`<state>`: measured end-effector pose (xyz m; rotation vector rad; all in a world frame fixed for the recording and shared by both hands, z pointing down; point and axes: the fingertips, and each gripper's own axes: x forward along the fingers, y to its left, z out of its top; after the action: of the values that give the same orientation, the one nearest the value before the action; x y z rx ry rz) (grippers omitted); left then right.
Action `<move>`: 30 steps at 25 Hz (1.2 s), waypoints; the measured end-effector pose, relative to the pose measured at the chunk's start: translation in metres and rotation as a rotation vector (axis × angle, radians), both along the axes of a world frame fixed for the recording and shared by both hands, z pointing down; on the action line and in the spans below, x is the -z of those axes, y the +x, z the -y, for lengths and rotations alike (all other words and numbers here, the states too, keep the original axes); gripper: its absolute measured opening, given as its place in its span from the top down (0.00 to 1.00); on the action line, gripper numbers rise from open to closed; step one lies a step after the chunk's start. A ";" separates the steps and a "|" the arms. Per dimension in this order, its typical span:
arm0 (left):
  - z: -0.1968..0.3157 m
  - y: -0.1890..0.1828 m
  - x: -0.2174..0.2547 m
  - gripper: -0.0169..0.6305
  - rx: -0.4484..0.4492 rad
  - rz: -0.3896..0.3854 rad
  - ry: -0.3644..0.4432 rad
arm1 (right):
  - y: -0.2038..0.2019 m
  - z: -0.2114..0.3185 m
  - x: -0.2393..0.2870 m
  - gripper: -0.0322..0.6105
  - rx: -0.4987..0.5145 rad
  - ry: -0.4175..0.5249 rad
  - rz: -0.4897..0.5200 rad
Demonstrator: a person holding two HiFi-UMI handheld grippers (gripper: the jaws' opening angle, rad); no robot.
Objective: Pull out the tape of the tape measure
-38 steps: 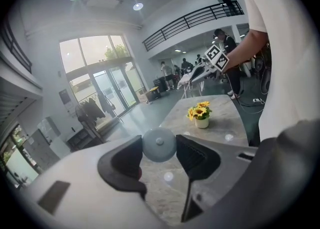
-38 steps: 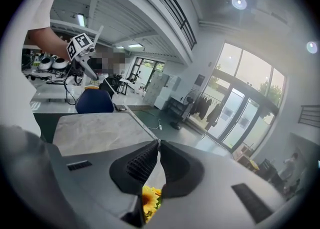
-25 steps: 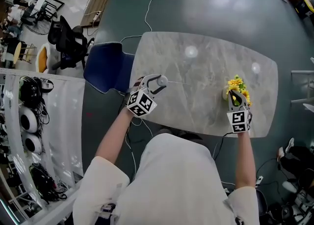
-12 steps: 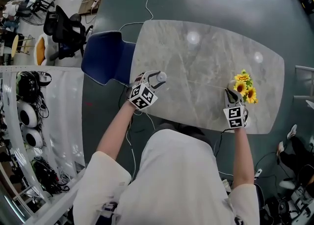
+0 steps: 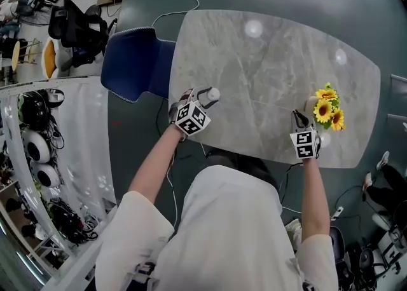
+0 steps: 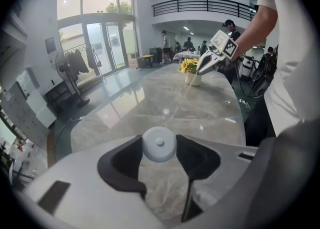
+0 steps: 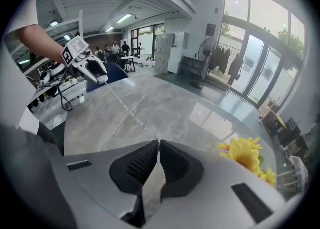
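Note:
My left gripper (image 5: 206, 97) is at the table's near left edge, shut on a small round white tape measure (image 5: 212, 95), whose case sits between the dark pads (image 6: 159, 144). A thin tape (image 5: 254, 107) runs from it across the marble top to my right gripper (image 5: 299, 118). That gripper is shut on the tape's end (image 7: 158, 145), and the tape (image 7: 131, 112) stretches away to the left gripper (image 7: 100, 77). From the left gripper view, the right gripper (image 6: 207, 63) shows far off beside the flowers.
A small vase of yellow sunflowers (image 5: 327, 108) stands just right of my right gripper. The grey marble table (image 5: 273, 48) carries nothing else. A blue chair (image 5: 137, 61) stands at its left end. Cables and equipment lie on the floor around it.
The right gripper has come away from the sunflowers, which now stand to its right. The left gripper still holds the tape measure at the table's left edge. The head view has shifted.

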<state>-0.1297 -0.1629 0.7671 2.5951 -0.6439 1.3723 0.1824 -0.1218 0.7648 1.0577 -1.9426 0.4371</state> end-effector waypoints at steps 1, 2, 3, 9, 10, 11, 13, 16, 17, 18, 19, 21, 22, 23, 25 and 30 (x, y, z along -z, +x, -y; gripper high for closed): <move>-0.001 0.000 -0.007 0.64 -0.003 0.005 -0.008 | 0.001 -0.001 -0.008 0.89 -0.004 -0.011 -0.004; -0.001 0.000 -0.013 0.64 -0.005 0.010 -0.014 | 0.001 -0.001 -0.015 0.89 -0.009 -0.022 -0.007; -0.001 0.001 -0.020 0.64 -0.008 0.016 -0.020 | 0.001 -0.002 -0.022 0.89 -0.015 -0.034 -0.006; 0.003 0.005 -0.058 0.64 -0.029 0.059 -0.056 | 0.002 -0.006 -0.062 0.89 -0.031 -0.096 -0.021; 0.003 0.006 -0.064 0.64 -0.035 0.066 -0.061 | 0.003 -0.006 -0.068 0.89 -0.033 -0.102 -0.024; 0.003 0.008 -0.070 0.64 -0.041 0.072 -0.065 | 0.004 -0.006 -0.073 0.89 -0.035 -0.107 -0.026; 0.002 0.011 -0.079 0.64 -0.052 0.086 -0.070 | 0.007 -0.007 -0.083 0.89 -0.041 -0.122 -0.030; 0.004 0.014 -0.091 0.64 -0.060 0.102 -0.076 | 0.010 -0.006 -0.095 0.89 -0.054 -0.135 -0.037; 0.005 0.014 -0.094 0.64 -0.060 0.107 -0.076 | 0.009 -0.004 -0.098 0.89 -0.059 -0.132 -0.035; 0.006 0.014 -0.098 0.64 -0.058 0.113 -0.076 | 0.009 -0.004 -0.101 0.89 -0.063 -0.130 -0.035; 0.005 0.014 -0.101 0.64 -0.057 0.118 -0.077 | 0.008 -0.004 -0.104 0.89 -0.064 -0.129 -0.036; 0.003 0.015 -0.106 0.64 -0.058 0.127 -0.077 | 0.008 -0.006 -0.107 0.89 -0.061 -0.126 -0.050; 0.002 0.015 -0.108 0.64 -0.060 0.131 -0.074 | 0.008 -0.006 -0.109 0.89 -0.056 -0.124 -0.061; 0.001 0.015 -0.110 0.64 -0.063 0.137 -0.069 | 0.007 -0.007 -0.110 0.89 -0.049 -0.122 -0.072; 0.002 0.014 -0.113 0.64 -0.067 0.151 -0.052 | 0.006 -0.009 -0.114 0.89 -0.026 -0.114 -0.092; 0.003 0.014 -0.121 0.64 -0.090 0.181 -0.025 | 0.004 -0.009 -0.121 0.89 0.041 -0.065 -0.156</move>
<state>-0.1156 -0.1655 0.8880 2.5286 -0.5342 1.6457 0.1867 -0.1128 0.8858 0.9789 -1.7975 0.3808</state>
